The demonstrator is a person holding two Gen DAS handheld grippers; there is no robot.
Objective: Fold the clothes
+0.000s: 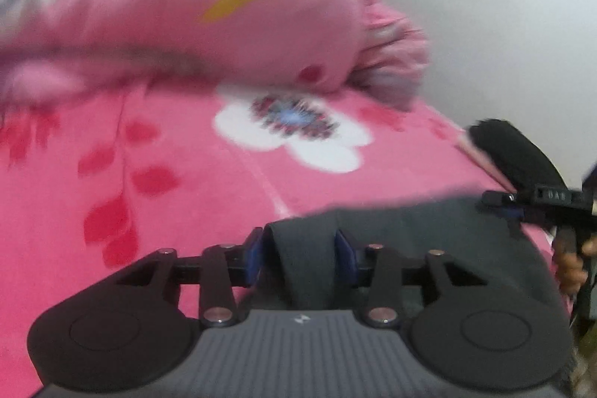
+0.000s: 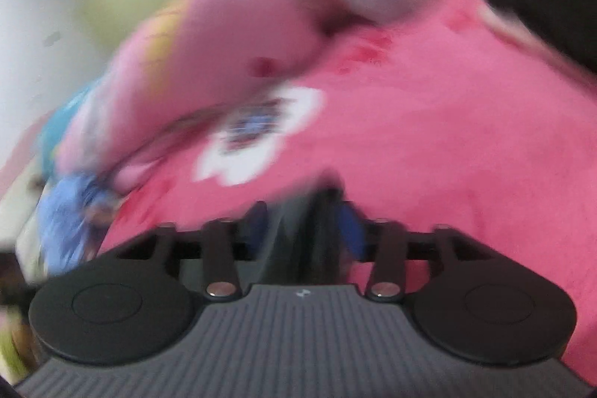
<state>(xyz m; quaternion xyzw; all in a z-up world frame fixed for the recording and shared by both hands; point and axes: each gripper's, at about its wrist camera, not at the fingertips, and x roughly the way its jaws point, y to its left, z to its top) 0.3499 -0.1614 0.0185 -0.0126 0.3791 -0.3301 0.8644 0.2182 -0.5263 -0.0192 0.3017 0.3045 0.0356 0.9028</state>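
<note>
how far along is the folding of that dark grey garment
Early, as far as these blurred views show. Done: both grippers have hold of the dark grey garment. In hand: the left gripper and right gripper each pinch a bunch of it over the pink floral blanket. Left: no neat, flat fold is visible yet.

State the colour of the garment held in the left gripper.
Dark grey garment, clearest in the left wrist view.

Dark grey garment (image 1: 429, 241) lies on a pink blanket (image 1: 194, 196) printed with red leaves and a white flower (image 1: 294, 133).
</note>
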